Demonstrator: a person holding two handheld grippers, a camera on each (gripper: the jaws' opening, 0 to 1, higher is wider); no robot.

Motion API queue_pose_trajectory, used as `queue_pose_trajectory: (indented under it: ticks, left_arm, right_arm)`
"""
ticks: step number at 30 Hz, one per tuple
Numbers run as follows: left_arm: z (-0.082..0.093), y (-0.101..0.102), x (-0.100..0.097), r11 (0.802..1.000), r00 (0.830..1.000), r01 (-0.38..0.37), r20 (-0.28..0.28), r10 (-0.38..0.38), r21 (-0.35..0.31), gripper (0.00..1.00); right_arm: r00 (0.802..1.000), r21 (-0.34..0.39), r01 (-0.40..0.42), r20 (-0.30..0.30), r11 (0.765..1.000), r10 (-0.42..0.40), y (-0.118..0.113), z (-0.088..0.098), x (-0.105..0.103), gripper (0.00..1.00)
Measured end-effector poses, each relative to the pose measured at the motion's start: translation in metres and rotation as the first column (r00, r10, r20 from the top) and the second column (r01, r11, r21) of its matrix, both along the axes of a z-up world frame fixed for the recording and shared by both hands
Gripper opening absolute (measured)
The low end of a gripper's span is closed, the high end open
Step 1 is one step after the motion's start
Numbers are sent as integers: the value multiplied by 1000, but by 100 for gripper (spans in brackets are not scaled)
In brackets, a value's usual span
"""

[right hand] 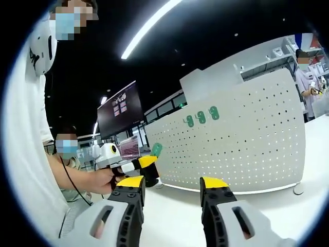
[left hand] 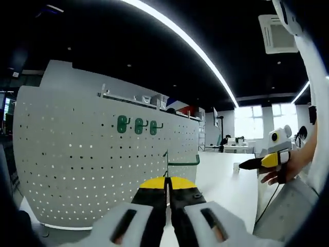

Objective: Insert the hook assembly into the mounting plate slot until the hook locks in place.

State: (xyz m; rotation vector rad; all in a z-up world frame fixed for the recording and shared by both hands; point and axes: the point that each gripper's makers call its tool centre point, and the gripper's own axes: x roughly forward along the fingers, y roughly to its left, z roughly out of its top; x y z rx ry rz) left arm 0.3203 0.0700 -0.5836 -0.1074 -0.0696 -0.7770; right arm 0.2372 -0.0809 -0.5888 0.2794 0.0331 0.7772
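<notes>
While the left gripper [left hand: 166, 191] has its jaws pressed together on a thin green hook [left hand: 181, 162] that juts up beyond the yellow tips, the right gripper [right hand: 171, 186] has its jaws spread wide with nothing between them. Far beyond both, the white pegboard [left hand: 77, 154] stands upright on the white table [left hand: 231, 180], with three green hooks [left hand: 138, 125] mounted in a row near its top.

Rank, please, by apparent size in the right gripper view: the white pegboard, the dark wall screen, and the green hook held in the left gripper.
1. The white pegboard, by far the largest.
2. The dark wall screen.
3. The green hook, held in the left gripper, smallest, though it sits nearer the camera.
</notes>
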Motion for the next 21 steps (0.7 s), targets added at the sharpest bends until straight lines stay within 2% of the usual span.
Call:
queue_pose_trajectory:
  ticks: [2, 9, 12, 13, 21]
  left_arm:
    - [1, 2, -3, 999, 1000, -9, -9, 9, -31, 1]
    - [0, 0, -7, 1000, 1000, -23, -11, 23, -20, 1]
    - [2, -1, -9, 1000, 1000, -19, -6, 19, -24, 1]
    - [1, -3, -10, 1000, 1000, -14, -4, 14, -7, 1]
    - [6, -5, -11, 1000, 1000, -15, 5, 15, -20, 1]
  right_arm:
    - [1000, 6, -1, 1, 1000, 1, 1, 2, -1, 41]
    - [1000, 24, -4, -1, 1000, 5, 3, 4, -1, 40]
    - [1000, 19, 11, 17, 1000, -11, 2, 7, 2, 43]
    - [1000, 26, 5, 10, 1000, -5, 3, 8, 2, 42]
    - [1000, 29, 7, 18, 1000, -7, 5, 10, 2, 42]
